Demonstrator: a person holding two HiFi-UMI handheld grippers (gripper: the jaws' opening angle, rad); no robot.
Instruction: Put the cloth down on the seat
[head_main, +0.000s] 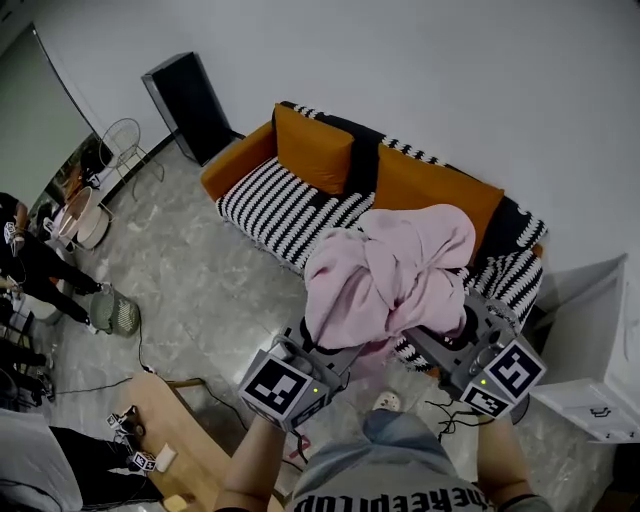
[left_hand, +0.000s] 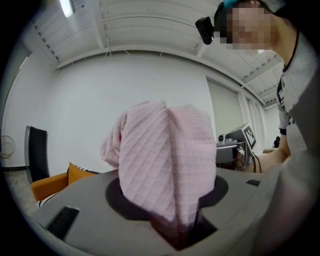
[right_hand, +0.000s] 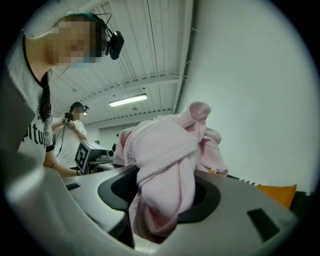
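Striped black-and-white sofa seat (head_main: 285, 210), orange cushions (head_main: 315, 148) at back: lies below and just beyond the load, long axis running left to right. Pink cloth (head_main: 390, 275): bunched, held aloft over the seat's near right edge, spanning both claws. Left claw (head_main: 318, 352), right claw (head_main: 437, 340): each clenched on a cloth fold, about equally near the seat.

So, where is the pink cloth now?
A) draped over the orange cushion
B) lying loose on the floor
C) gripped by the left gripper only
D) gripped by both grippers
D: the pink cloth is pinched in both the left gripper and the right gripper.
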